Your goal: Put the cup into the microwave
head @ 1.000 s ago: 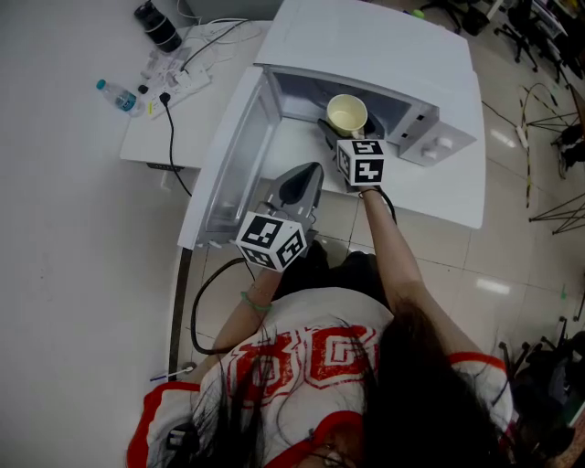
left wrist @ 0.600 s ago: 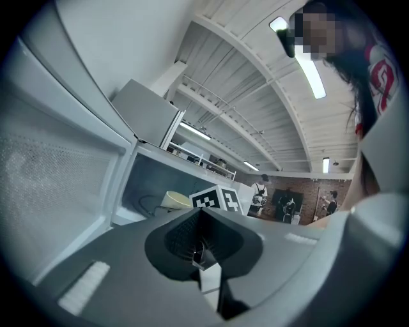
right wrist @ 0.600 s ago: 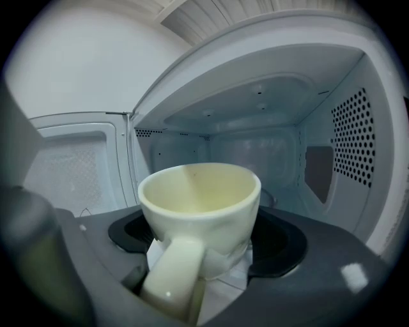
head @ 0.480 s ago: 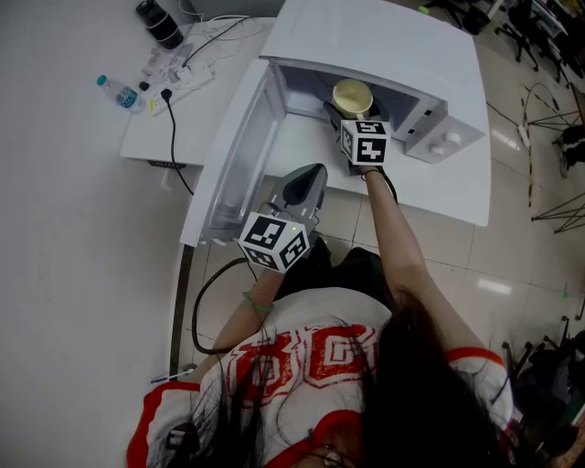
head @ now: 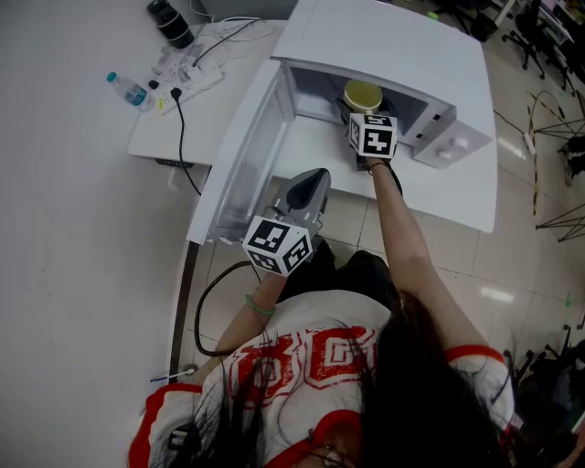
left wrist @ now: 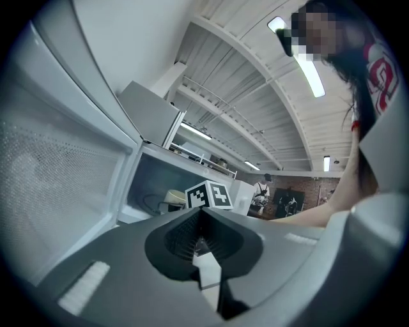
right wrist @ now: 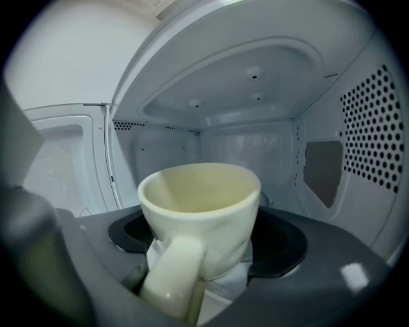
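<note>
Cup (right wrist: 199, 198) is inside the microwave (head: 393, 50), just past its open front. It stands up straight, and its handle (right wrist: 174, 281) points back at the right gripper (right wrist: 199, 267). That gripper's two fingers pinch the cup low down, one on each side, close by the handle. I cannot tell if the cup touches the bottom of the microwave. Nearest of all is the person (head: 320, 366) in a red and white shirt, with both arms held out. The left gripper (left wrist: 199, 217) hangs by the front edge of the table (head: 439, 196) and points at the microwave. Its fingertips are pressed together and there is nothing in them. Just beside it, on the left, is the far end of the door (head: 247, 155), which is swung wide open. Past that, the right arm reaches to the microwave's mouth. Around the cup are the white roof, the back wall and a right wall full of small holes (right wrist: 377, 128). Farther off to the left is a second table (head: 160, 137). On it lie a white power strip (head: 196, 80) with a black cable (head: 183, 137), a small bottle (head: 131, 91) with a blue cap, and a black round thing (head: 172, 20). Pale floor (head: 512, 256) tiles show to the right.
</note>
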Action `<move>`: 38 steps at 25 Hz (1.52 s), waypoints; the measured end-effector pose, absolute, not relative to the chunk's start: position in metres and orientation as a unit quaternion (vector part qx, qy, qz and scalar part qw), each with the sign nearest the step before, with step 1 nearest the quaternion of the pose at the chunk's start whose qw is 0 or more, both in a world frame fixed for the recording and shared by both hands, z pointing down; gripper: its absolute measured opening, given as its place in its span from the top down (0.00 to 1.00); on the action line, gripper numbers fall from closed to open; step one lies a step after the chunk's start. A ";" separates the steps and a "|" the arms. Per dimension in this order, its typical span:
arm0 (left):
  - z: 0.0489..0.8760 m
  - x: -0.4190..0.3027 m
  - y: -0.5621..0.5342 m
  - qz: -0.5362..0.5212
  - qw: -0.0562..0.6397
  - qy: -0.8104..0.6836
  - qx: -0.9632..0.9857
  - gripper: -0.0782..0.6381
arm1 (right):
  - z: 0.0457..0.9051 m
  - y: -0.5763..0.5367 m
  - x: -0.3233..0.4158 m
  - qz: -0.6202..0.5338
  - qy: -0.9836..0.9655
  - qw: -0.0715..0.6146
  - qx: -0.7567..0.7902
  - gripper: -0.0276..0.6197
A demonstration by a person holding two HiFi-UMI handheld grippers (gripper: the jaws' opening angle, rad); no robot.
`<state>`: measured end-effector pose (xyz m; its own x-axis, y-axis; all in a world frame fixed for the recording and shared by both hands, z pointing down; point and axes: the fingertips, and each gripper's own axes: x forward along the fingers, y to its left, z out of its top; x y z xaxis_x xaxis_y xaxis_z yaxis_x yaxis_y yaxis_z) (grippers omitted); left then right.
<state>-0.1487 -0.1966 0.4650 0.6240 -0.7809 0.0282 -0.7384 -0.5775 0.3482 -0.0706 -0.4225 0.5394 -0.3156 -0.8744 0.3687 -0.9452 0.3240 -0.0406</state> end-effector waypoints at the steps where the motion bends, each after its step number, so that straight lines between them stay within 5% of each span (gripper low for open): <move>1: 0.465 -0.149 -0.197 -0.065 0.165 -0.430 0.885 0.89 | 0.539 -0.423 -0.070 0.125 -0.799 0.144 0.570 0.27; 38: 0.457 -0.142 -0.199 -0.071 0.173 -0.436 0.881 0.89 | 0.537 -0.434 -0.067 0.158 -0.781 0.165 0.581 0.27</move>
<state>-0.1423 -0.1995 0.4575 0.6103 -0.7918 0.0258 -0.7429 -0.5606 0.3659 -0.0668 -0.4345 0.5373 -0.2701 -0.8559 0.4410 -0.9600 0.2748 -0.0547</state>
